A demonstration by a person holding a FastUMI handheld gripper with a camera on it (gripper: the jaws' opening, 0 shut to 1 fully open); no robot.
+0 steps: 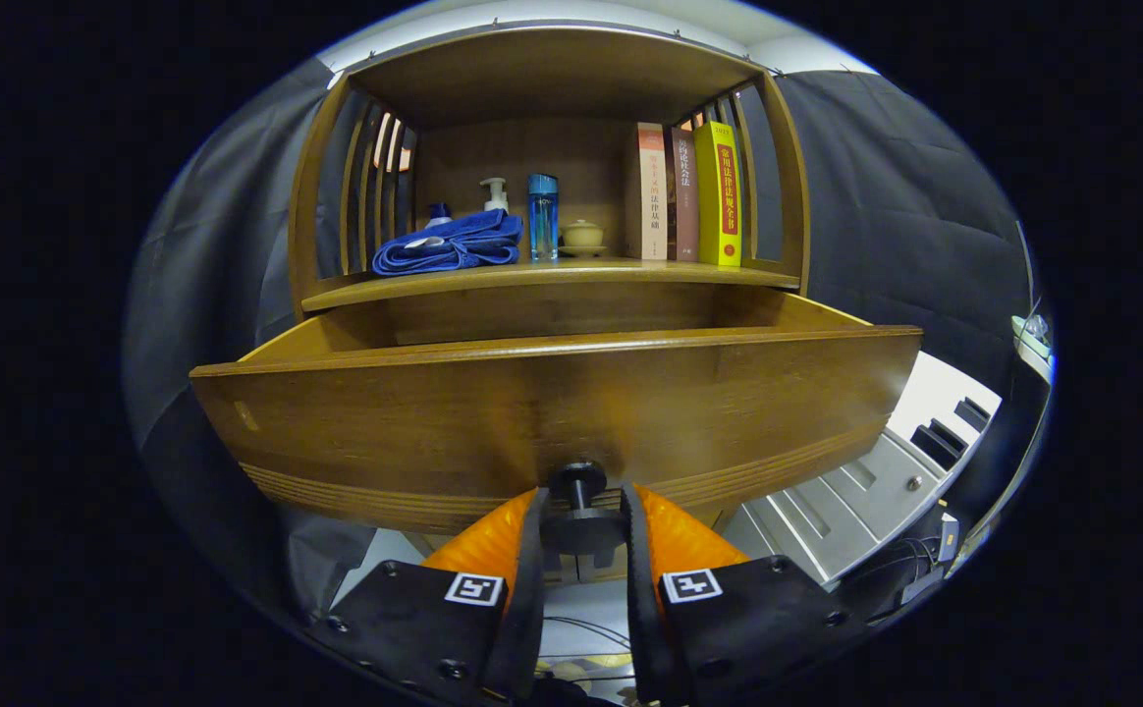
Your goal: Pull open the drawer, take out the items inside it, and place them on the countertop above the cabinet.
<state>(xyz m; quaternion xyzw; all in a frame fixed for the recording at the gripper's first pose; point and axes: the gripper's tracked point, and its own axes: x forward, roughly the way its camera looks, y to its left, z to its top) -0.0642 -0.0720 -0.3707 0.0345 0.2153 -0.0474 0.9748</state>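
The drawer [552,393] is standing pulled well out under the shelf; the hand-held gripper [581,516] is clamping its fingers on the knob [579,483]; the opening looks done, I judge; the drawer's contents are hiding behind its front, and emptying onto the table is remaining.

Brown wood-grain drawer [552,412] showing, its knob [581,511] black; blue towel [449,245] lying folded; yellow book [724,191] standing beside brown and cream ones; blue bottle [543,216] glinting.
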